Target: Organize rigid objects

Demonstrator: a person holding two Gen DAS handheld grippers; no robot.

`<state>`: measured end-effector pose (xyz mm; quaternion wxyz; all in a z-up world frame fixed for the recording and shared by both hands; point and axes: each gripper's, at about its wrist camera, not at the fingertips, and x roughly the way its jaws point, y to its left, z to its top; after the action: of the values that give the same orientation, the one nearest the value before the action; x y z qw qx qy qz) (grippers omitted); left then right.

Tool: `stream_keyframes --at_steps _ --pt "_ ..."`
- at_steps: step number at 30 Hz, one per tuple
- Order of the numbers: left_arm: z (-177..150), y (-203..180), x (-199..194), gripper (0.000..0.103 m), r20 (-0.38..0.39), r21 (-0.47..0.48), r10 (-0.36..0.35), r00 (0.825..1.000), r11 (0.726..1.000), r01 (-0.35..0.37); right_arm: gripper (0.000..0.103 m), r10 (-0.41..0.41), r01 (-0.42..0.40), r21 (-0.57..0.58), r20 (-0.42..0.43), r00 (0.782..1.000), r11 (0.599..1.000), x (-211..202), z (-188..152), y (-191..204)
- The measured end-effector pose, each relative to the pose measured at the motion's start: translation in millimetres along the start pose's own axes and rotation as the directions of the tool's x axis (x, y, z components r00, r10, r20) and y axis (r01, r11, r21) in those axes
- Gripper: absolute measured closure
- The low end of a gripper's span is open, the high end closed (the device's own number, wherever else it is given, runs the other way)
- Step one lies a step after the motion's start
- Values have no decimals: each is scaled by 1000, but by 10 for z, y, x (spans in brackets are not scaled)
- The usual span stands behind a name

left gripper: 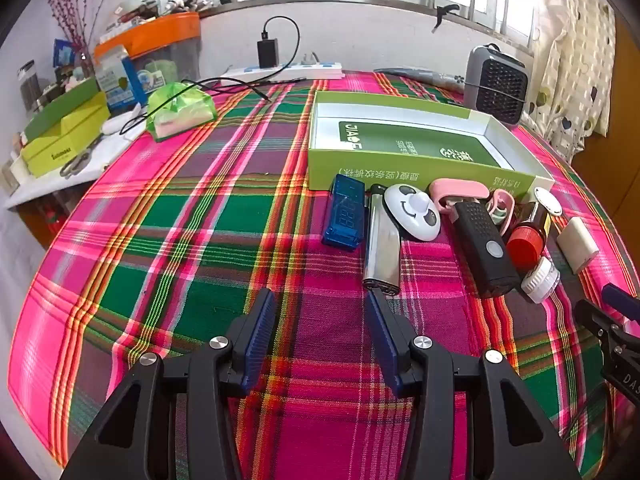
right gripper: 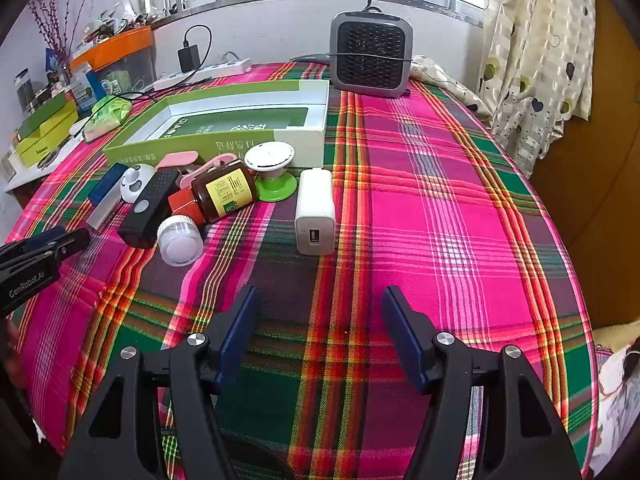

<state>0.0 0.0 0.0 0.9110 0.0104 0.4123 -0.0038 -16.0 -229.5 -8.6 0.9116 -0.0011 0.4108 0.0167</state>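
An open green box [left gripper: 400, 168] [right gripper: 224, 136] lies on the plaid cloth. In front of it lie a blue meter [left gripper: 345, 212], a silver lighter [left gripper: 382, 246], a panda disc [left gripper: 412, 212], a black torch [left gripper: 484, 248] [right gripper: 150, 208], a brown bottle with a red cap [left gripper: 528, 236] [right gripper: 220, 196], a small white jar [left gripper: 540, 278] [right gripper: 180, 240] and a white charger [left gripper: 578, 244] [right gripper: 316, 212]. My left gripper [left gripper: 320, 300] is open, just short of the lighter. My right gripper [right gripper: 318, 296] is open, just short of the charger.
A grey fan heater [right gripper: 370, 54] stands at the back of the table. A power strip with a black adapter [left gripper: 280, 68] lies by the wall. A green tissue pack [left gripper: 180, 112] and boxes [left gripper: 64, 136] sit at the left. A green-based suction disc [right gripper: 272, 172] stands beside the bottle.
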Motion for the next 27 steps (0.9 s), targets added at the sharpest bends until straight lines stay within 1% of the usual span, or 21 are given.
stream_keyframes --at_steps 1,27 --pt "1 2 0 57 0 -1 -1 1000 1000 1 39 9 -9 8 -6 1000 1000 2 2 -3" --pt "2 7 -2 57 1 2 1 1000 1000 -1 39 2 -2 1 -7 1000 1000 7 8 -6"
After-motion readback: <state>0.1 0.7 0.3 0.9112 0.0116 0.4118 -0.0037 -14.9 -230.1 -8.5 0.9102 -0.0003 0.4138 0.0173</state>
